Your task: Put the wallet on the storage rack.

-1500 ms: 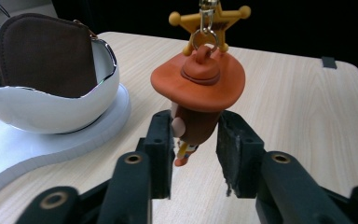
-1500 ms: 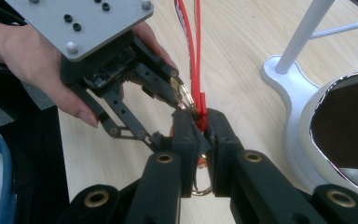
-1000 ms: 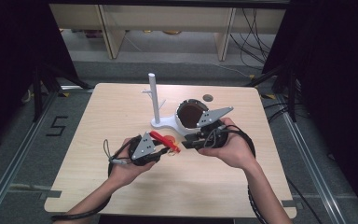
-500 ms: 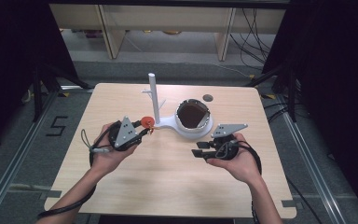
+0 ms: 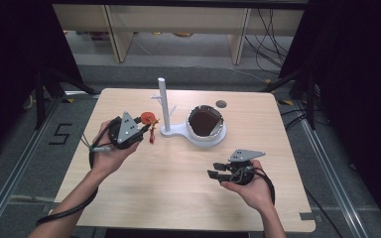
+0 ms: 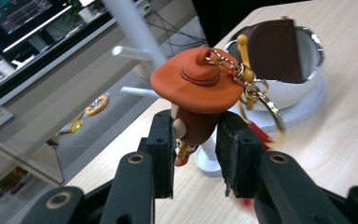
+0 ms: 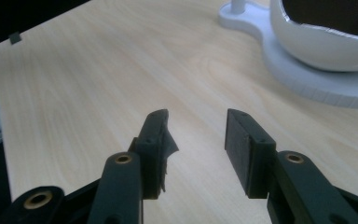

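My left gripper (image 6: 196, 149) clamps the keychain figure (image 6: 198, 93), not yet hung on the stand (image 5: 164, 106) at frame centre; right gripper (image 7: 196, 140) open, empty, just widened.

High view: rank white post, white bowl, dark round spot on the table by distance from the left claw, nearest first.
From the left claw, shut on the figure keychain:
1. White post, just right of it.
2. White bowl, further right on the same base.
3. Dark round spot, beyond the bowl, near the far edge.
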`<state>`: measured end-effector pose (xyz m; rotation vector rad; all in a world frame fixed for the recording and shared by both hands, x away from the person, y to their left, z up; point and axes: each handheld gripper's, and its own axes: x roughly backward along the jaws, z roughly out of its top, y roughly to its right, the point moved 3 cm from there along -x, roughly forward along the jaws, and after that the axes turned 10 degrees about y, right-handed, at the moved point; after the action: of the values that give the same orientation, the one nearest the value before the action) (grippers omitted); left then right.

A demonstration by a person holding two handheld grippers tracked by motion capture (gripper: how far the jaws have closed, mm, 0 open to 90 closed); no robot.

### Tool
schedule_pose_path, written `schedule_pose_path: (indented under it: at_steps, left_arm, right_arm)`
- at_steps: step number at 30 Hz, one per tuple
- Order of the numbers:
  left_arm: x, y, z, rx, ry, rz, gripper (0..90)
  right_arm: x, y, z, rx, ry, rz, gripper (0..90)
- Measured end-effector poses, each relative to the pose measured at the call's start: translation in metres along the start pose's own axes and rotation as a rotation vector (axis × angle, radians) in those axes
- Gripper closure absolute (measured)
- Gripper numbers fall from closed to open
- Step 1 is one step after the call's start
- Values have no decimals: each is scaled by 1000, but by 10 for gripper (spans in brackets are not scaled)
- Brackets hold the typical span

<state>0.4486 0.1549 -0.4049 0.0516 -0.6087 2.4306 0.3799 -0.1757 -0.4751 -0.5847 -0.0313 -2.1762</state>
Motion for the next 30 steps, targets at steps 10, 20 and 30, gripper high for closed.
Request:
schedule_pose_path:
  at_steps: [10, 20, 30]
  left_arm:
    - [-8, -19, -3, 12, -34, 60, 672]
    - [-11, -31, -3, 46, -39, 94, 672]
    - [-17, -42, -5, 88, -56, 114, 672]
  right_arm:
    - [5, 7, -2, 7, 104, -66, 576]
    - [5, 11, -15, -18, 116, -105, 558]
    - [4, 15, -18, -14, 131, -101, 546]
